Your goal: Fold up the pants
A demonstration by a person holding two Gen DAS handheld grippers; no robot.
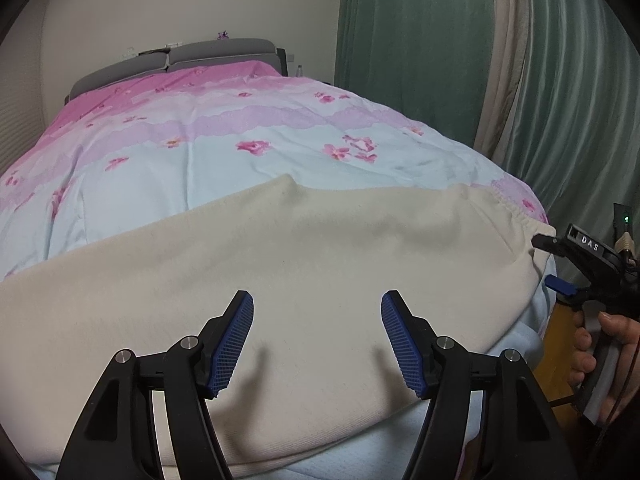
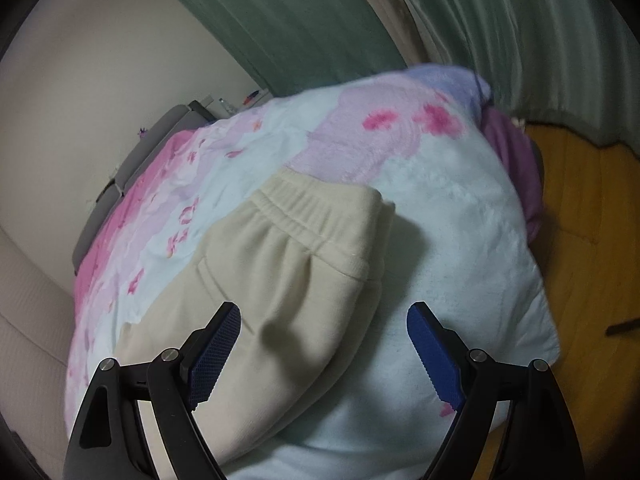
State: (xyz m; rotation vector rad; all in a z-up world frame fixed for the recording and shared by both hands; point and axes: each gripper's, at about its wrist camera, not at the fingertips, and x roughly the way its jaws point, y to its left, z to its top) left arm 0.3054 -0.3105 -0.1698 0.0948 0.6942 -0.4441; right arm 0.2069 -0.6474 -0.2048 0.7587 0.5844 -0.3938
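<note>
Pants: the cream pants (image 1: 304, 264) are lying flat across the near end of the bed (image 1: 224, 160), on its floral quilt, with the gathered waistband (image 2: 296, 208) at the right end and the legs running off to the left.
Pants and left gripper: the left gripper (image 1: 317, 344) is hovering over the middle of the cloth near its front edge; both blue pads are throwing shadows on the fabric below them.
Pants and right gripper: the right gripper (image 2: 324, 354) is hanging over the waist end, its left pad above the cream cloth and its right pad above bare pale-blue quilt.
Side view of right gripper: in the left wrist view it is sitting just beside the waistband corner at the bed's right edge, held by a hand (image 1: 604, 356).
Hidden or cut off: the leg ends are running out of view at the left; the front hem is partly covered by the left gripper's arms; the right wrist view is blurring the quilt and the purple cloth (image 2: 516, 168) at the far corner.
Left gripper state: the jaws are standing spread, with nothing pinched between them.
Right gripper state: the jaws are standing wide apart, gripping nothing; whether the left pad is brushing the cloth cannot be told.
Surroundings: green curtains (image 1: 420, 40) are hanging to the right, over a wooden floor (image 2: 592, 240).
</note>
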